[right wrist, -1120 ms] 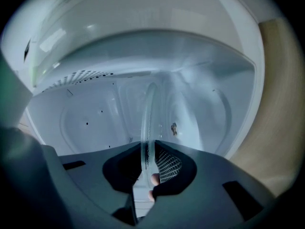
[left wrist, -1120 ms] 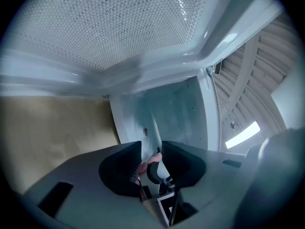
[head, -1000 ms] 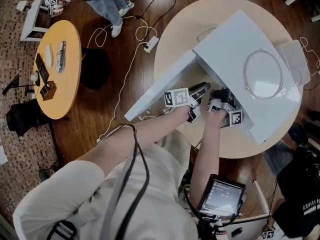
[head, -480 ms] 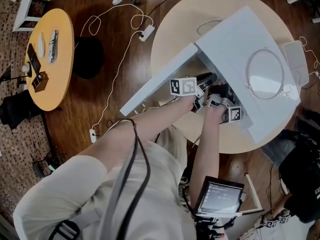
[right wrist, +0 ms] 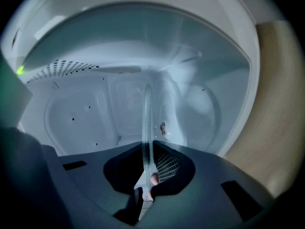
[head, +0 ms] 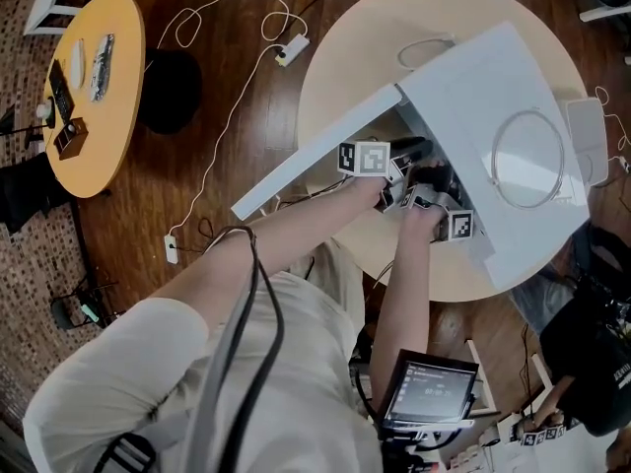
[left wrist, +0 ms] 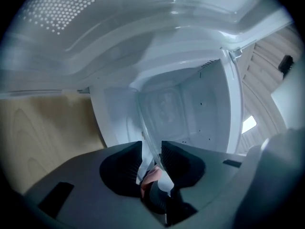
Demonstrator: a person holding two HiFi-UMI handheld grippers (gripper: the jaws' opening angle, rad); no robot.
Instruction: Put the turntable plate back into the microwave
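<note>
As the left gripper (left wrist: pixel 152 147) and right gripper (right wrist: pixel 148 149), jaws pinched tight on the clear round glass plate (right wrist: pixel 147 113), push deeper into the white box microwave (head: pixel 454 87), it's nearly home.

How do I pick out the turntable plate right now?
On the round beige table stands the white microwave, its door open. In its mouth, the left gripper and right gripper pinch the turntable plate. It is clear glass, seen edge-on against opaque white walls.

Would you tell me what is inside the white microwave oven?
Inside the white microwave oven: a clear glass turntable plate, rim clamped by left gripper and right gripper. From above, its top covers the cavity.
</note>
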